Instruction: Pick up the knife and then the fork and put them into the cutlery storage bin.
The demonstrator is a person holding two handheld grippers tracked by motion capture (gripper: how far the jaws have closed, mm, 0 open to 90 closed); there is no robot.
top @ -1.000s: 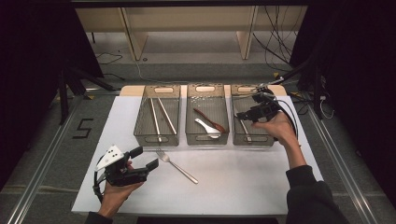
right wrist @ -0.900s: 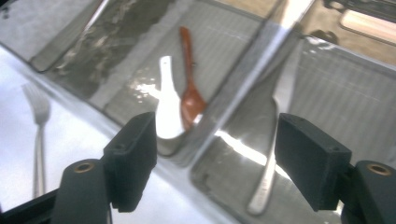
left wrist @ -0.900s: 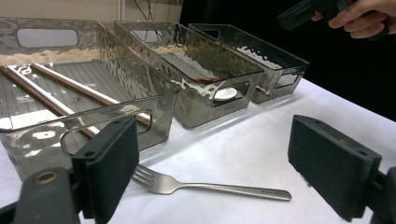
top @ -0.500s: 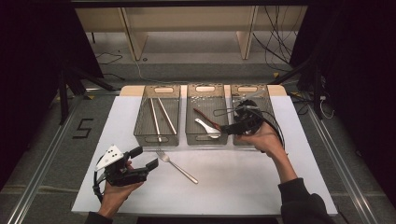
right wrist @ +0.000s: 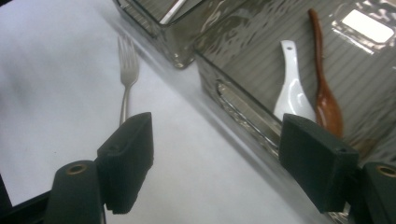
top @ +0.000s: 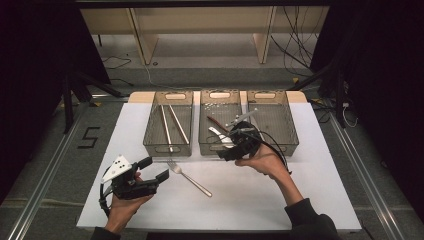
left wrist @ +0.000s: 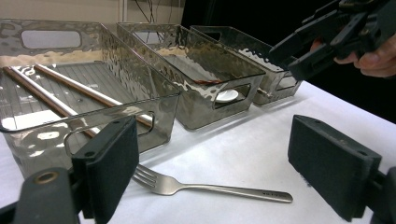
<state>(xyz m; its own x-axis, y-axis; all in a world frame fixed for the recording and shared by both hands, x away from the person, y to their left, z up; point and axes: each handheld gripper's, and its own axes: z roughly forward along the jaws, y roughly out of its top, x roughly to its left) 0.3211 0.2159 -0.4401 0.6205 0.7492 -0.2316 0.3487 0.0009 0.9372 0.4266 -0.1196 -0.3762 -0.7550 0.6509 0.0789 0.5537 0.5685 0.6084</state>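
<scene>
Your table [top: 320, 195] carries three trays with the sorting nearly done: taking the middle tray [top: 220, 148] as landmark, chopsticks [top: 171, 125] lie in the tray [top: 167, 147] to its left, two spoons [right wrist: 303, 93] inside it, and one utensil rests in the tray [top: 280, 125] to its right. Left to do is the fork [top: 190, 178], lying loose on the table just in front of the middle tray's left corner. Your right gripper [top: 231, 152] hovers at that tray's front wall, fingers spread wide and empty, the fork just beyond them; your left gripper [top: 152, 170] waits wide open and empty, the fork close ahead of its fingers
</scene>
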